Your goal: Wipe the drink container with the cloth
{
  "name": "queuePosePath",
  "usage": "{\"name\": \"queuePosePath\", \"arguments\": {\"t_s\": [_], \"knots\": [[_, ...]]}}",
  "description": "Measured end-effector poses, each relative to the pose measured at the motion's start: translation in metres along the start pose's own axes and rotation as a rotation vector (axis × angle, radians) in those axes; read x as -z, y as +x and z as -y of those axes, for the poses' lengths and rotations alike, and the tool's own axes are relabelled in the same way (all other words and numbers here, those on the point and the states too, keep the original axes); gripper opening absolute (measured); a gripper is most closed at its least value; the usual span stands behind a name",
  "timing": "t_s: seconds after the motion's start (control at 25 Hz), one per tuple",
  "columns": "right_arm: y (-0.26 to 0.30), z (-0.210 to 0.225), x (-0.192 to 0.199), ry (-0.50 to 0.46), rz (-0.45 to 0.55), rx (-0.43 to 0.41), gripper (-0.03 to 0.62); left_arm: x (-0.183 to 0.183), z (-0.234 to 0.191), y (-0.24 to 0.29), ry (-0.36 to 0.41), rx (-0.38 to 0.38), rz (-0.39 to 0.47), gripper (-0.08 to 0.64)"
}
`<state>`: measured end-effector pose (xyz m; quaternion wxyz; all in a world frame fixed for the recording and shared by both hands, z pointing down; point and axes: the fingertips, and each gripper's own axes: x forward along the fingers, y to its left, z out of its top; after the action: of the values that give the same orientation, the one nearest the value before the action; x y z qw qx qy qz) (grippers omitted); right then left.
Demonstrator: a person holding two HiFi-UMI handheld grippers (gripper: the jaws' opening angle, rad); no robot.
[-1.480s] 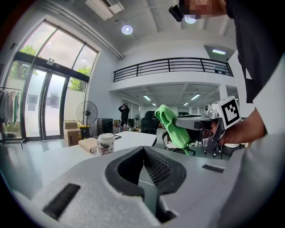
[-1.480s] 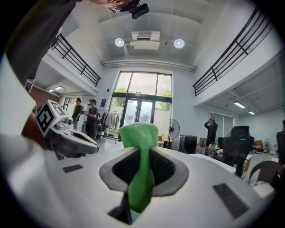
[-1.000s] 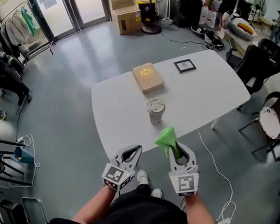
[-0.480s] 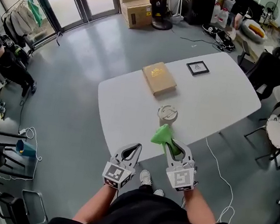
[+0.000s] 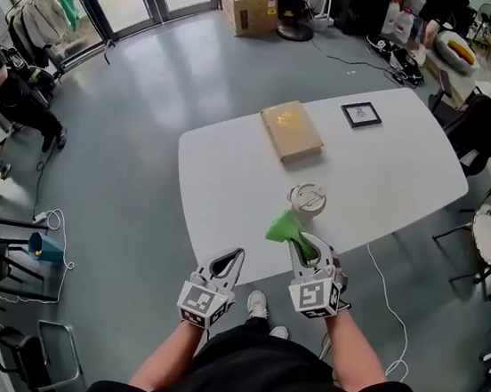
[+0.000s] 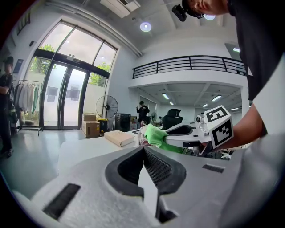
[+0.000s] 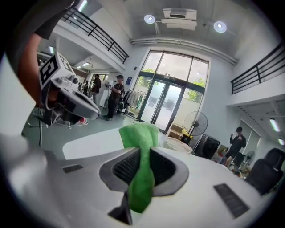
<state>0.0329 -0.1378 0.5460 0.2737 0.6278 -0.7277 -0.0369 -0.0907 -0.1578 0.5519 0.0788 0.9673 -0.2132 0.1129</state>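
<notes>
Approach step: right tool (image 5: 304, 246) clamped on cloth (image 5: 284, 228), held just short of cup (image 5: 306, 199), which stands upright near the table (image 5: 231, 171) edge. Left tool (image 5: 233, 261) closed on nothing, hanging off the table. Next, probably: open left to steady cup, then press cloth against its wall.

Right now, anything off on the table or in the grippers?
Nothing stands out. The drink container stands upright, lid on, no spill on the table. The book and picture frame lie flat. The right gripper is shut on the green cloth; the left gripper is shut, empty.
</notes>
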Motion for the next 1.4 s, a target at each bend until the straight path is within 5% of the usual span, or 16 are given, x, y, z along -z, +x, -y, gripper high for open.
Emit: {"name": "queuePosePath", "arguments": {"t_s": [0.68,1.4], "knots": [[0.058,-0.001,0.049,-0.170,-0.210,0.029,0.075,0.009,-0.035,0.018,-0.011,-0.002,-0.035,0.012],[0.093,-0.030,0.107,-0.150,-0.326,-0.053,0.076,0.021,-0.053,0.022,-0.026,-0.009,-0.060,0.012]]}}
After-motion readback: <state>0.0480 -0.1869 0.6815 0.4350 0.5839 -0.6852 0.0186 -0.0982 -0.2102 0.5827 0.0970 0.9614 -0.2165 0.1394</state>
